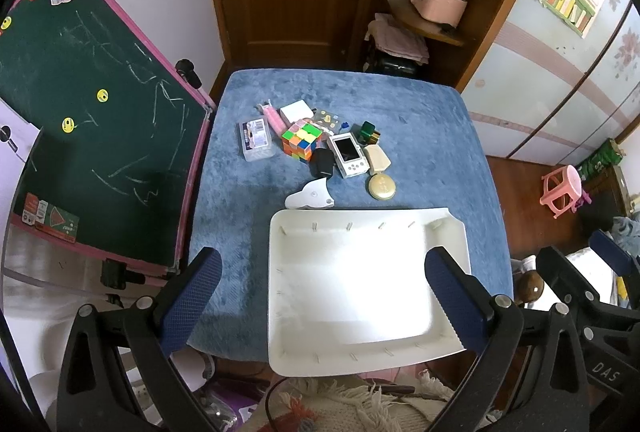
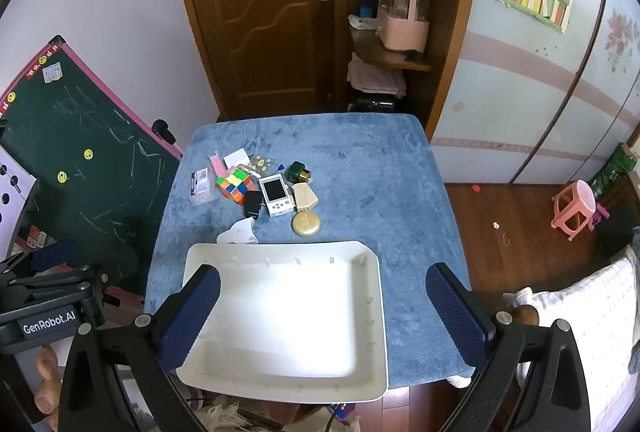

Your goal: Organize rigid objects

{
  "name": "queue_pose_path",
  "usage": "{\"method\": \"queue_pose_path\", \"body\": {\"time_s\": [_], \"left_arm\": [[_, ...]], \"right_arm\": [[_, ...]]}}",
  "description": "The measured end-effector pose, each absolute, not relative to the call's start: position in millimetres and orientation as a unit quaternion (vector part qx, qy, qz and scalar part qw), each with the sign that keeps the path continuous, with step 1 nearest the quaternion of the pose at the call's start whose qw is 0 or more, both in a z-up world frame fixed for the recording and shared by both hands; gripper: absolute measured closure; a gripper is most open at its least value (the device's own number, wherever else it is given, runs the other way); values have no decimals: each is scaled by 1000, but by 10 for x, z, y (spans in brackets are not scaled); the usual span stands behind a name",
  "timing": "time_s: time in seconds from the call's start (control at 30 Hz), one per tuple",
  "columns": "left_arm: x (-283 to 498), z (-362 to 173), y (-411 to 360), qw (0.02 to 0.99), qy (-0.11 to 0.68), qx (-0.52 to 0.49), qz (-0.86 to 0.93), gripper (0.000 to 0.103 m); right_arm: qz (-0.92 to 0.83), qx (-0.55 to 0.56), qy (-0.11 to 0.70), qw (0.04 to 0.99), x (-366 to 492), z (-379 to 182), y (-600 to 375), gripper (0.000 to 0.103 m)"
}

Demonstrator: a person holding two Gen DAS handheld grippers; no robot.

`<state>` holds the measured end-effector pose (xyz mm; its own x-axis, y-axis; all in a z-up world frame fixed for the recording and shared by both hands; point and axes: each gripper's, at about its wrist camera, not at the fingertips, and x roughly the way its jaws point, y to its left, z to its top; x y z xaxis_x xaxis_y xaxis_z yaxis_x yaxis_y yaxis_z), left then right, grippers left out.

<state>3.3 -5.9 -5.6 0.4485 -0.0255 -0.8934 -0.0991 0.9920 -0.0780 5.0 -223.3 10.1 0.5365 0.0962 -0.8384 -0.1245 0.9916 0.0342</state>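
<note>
the left wrist view shows the right gripper (image 1: 612, 272) off to its right edge, seen side-on so i cannot tell from there how far it gapes; the right wrist view shows it (image 2: 324, 316) spread wide and holding nothing, and also takes in the left gripper's body with bare fingertips (image 2: 46, 388) of the person below it. the left gripper (image 1: 320, 304) is likewise spread wide and empty, hanging above the near edge of the white tray (image 1: 280, 292) on the blue cloth table (image 1: 400, 111). beyond the tray's far rim lie the loose things in a cluster: a rubik's cube (image 1: 302, 140), a white handheld console (image 1: 349, 155), a gold round compact (image 1: 381, 186) and a clear plastic box (image 1: 256, 139), none of them in the tray
</note>
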Motion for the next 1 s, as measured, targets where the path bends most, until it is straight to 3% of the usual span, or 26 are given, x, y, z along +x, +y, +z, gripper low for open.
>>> {"method": "queue_pose_path", "body": {"time_s": [1.0], "left_arm": [[390, -75, 137, 847, 529, -48, 17, 2]], "right_arm": [[64, 4, 474, 878, 309, 94, -2139, 0]]}}
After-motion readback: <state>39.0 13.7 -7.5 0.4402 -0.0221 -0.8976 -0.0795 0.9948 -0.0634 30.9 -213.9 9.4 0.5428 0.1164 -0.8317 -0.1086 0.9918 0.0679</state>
